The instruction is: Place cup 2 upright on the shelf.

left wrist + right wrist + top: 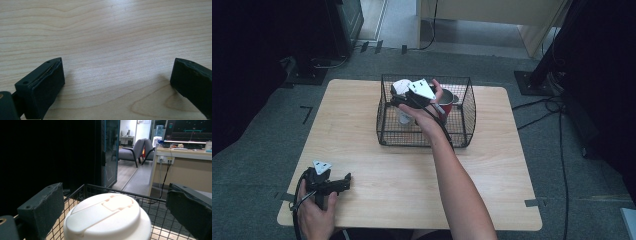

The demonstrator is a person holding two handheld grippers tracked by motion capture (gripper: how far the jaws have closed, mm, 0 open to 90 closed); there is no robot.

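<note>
Your right gripper (404, 97) sits over the wire basket (464, 117), which stands at the centre of the table (412, 180), toward 12 o'clock in the high view. Your right hand (428, 111) reaches into the basket from 6 o'clock, forearm crossing its near rim. The gripper points toward 9 o'clock, at a white-lidded cup (401, 89) in the basket's far left part.

In the right gripper view, your right gripper (113, 206) has its jaws spread wide, one on each side of the cup (107, 218). The lid lies between them with a gap at each side; neither jaw touches it. The lid is flat-topped with a raised sip tab, and the cup stands upright. The basket's (120, 192) far rim runs just behind the lid.

A metal pot (451, 97) sits in the basket at 3 o'clock of the cup, partly hidden by your hand. Something red shows beside it; I cannot tell what it is.

Your left gripper (343, 183) rests on the table near its 7 o'clock corner, held by your left hand (314, 215), pointing toward 3 o'clock. In the left gripper view, your left gripper (116, 75) has its jaws wide apart over bare wood (105, 32), holding nothing.
</note>
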